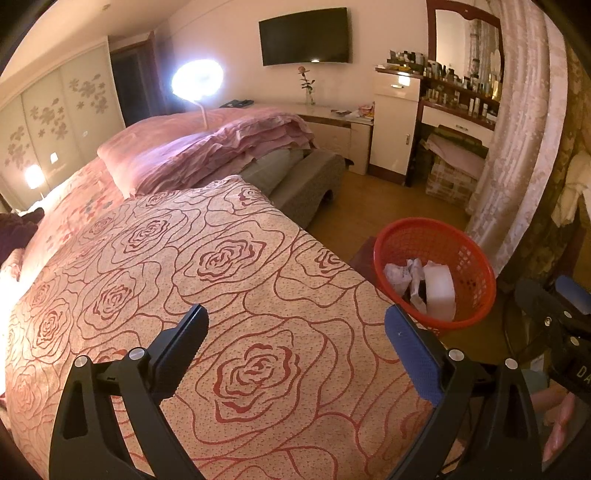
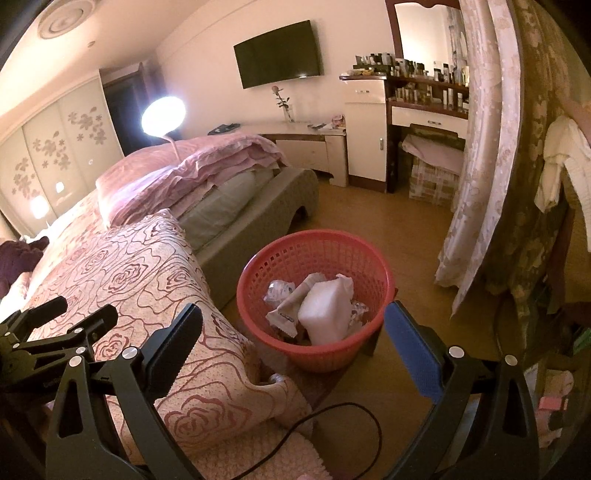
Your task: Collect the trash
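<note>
Both the left claw [image 1: 295,332] and the right claw [image 2: 293,328] are wide and carry nothing. The red basket [image 2: 258,258] already has the trash [image 2: 325,310]. I think it is best to check the bed [image 1: 221,258] for leftovers.

Home bedroom, lived-in.

Bed [image 1: 229,280] with a rose-pattern cover takes up most of the left wrist view; folded pink quilts [image 1: 207,155] are stacked at its far end. Wall-mounted TV [image 1: 304,36] above a low white table [image 1: 332,114] with a single rose in a vase [image 1: 306,86]. Dressing table with mirror [image 2: 424,33] and shelves crowded with cosmetics bottles [image 2: 417,66]. Sliding wardrobe doors with flower decals [image 1: 55,118] on the left, lace curtain [image 2: 476,155] on the right, wood-look floor [image 2: 369,210]. Red plastic basket [image 2: 314,291] holding wrappers and paper beside the bed. Bright round lamp [image 1: 197,79] lit behind the quilts.
</note>
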Demonstrator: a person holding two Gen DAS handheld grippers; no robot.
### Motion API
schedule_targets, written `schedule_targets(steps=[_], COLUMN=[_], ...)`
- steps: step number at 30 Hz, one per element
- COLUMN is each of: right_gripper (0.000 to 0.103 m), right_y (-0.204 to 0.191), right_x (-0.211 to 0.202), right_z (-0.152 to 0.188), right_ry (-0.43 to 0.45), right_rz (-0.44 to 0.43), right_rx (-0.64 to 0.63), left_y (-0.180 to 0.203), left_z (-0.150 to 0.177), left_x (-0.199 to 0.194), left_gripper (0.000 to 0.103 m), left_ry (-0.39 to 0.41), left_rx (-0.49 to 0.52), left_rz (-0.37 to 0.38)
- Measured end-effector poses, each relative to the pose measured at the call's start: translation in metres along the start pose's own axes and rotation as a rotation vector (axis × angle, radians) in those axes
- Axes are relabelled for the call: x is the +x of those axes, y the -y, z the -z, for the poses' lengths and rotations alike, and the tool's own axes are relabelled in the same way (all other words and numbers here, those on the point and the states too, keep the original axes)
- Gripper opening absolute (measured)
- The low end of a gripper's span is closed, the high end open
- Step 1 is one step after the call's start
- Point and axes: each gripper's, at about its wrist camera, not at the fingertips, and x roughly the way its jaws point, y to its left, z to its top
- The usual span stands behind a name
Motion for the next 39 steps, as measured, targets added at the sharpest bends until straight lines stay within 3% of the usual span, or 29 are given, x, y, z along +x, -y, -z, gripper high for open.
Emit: schedule_targets(steps=[16,22,25,32,36,39], right_gripper=[0.096,0.096,0.096,0.096,0.096,0.096], right_y=[0.001,0.001,-0.004,-0.069,-0.127,-0.171], right_x=[0.001,0.001,0.004,0.005,-0.006,-0.013], right_z=[-0.001,-0.002,0.002,0.029,0.057,0.086], right_ry=[-0.003,-0.002,-0.002,-0.049,-0.052,-0.024], right_rz=[0.001,-0.003,-0.021,-0.185,-0.319,-0.372], right_rx=[0.002,-0.001,-0.017,-0.189,-0.331,-0.474], left_y=[-0.001,-0.018,-0.035,-0.093,-0.126,-0.148], left_z=[0.000,0.002,0.004,0.020,0.040,0.054], left_x=[0.000,-0.002,-0.013,-0.042,-0.051,-0.055], left_gripper=[0.093,0.093,0.093,0.093,0.093,0.093], left_ry=[-0.005,0.005,0.039,0.075,0.037,0.015], left_rx=[-0.004,-0.057,-0.078,-0.145,-0.183,-0.223], left_rz=[0.006,0.049,0.024,-0.098,-0.195,-0.256])
